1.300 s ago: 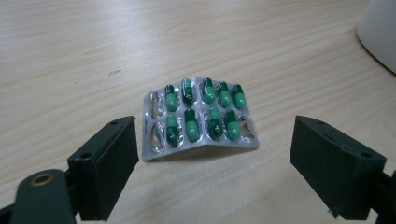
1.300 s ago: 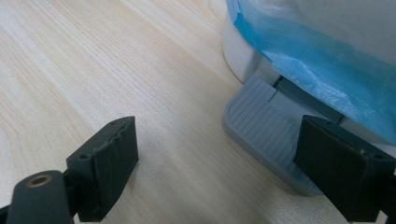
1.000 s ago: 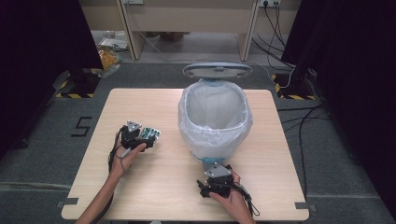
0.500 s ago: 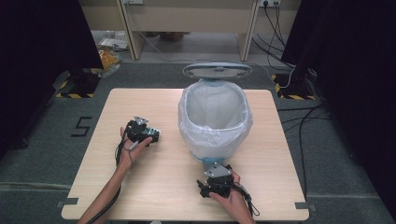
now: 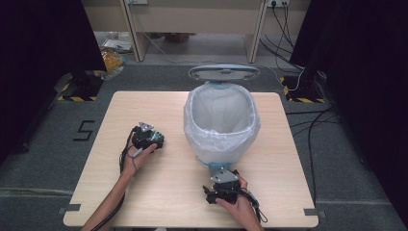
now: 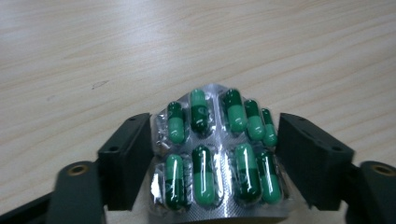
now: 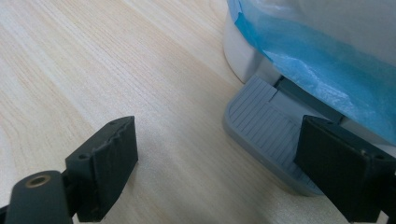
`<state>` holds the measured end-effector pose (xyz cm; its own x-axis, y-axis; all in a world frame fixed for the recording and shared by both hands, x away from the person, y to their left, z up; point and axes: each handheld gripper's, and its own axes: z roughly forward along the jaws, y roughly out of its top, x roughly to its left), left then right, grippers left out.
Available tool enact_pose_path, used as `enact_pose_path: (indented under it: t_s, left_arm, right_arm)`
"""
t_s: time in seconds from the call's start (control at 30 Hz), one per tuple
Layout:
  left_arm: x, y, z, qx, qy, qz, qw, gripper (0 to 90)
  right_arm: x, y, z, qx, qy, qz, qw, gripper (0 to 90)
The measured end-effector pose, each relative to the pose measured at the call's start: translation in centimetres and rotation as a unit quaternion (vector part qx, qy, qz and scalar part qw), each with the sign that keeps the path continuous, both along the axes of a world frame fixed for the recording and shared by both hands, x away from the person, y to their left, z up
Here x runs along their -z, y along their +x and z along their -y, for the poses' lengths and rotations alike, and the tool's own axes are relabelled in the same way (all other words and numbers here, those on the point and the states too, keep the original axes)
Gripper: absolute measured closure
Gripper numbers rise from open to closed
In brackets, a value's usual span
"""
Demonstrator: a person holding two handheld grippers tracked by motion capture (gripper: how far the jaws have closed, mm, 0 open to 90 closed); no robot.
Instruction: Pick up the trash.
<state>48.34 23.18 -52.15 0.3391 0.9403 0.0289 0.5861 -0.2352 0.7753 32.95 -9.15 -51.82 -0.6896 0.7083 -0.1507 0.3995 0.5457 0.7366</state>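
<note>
A silver blister pack point(image 6: 210, 140) of green capsules sits between the black jaws of my left gripper point(image 6: 215, 154). The jaws have just been closing and now press on both of its edges, so the foil bows upward. In the high view the left gripper point(image 5: 153, 139) is at the table's left middle, pointing toward the bin. My right gripper point(image 7: 219, 140) stands open just above the tabletop with nothing between its fingers. The bin's grey foot pedal point(image 7: 266, 135) lies just in front of its right jaw. In the high view the right gripper point(image 5: 217, 169) is at the bin's near side.
A white pedal bin point(image 5: 221, 120) lined with a thin white-blue bag stands at the table's middle right, its lid point(image 5: 223, 72) raised at the back. The wooden table point(image 5: 144, 192) has bare room in front and at the left. Cables trail from both grippers.
The left gripper has shifted slightly and drawn in around the silver pack, which stuck out at its tip a second ago. The right hand has stayed in place.
</note>
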Motion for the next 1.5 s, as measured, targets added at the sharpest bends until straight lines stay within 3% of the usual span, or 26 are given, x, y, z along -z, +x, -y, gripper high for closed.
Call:
enact_pose_path:
  t_s: [0.3, 0.67, 1.0, 1.5]
  left_arm:
    - [-0.7, -1.8, -0.1, 0.019, -0.038, 0.012, 0.999, 34.2]
    - [-1.9, -2.7, 0.0, 0.038, -0.062, 0.019, 0.9972, 34.2]
    - [-3.8, -3.5, 0.2, 0.056, -0.081, 0.03, 0.9947, 33.9]
    - [-5.8, -4.1, 0.3, 0.063, -0.089, 0.052, 0.9926, 33.4]
  right_arm:
    - [0.0, 0.0, 0.0, -0.001, 0.0, 0.0, 1.0, 13.3]
    - [0.0, 0.0, 0.0, 0.001, -0.001, 0.0, 1.0, 13.3]
    - [0.0, 0.0, 0.0, -0.001, 0.0, 0.001, 1.0, 13.3]
    - [0.0, 0.0, 0.1, -0.005, 0.0, 0.002, 1.0, 13.3]
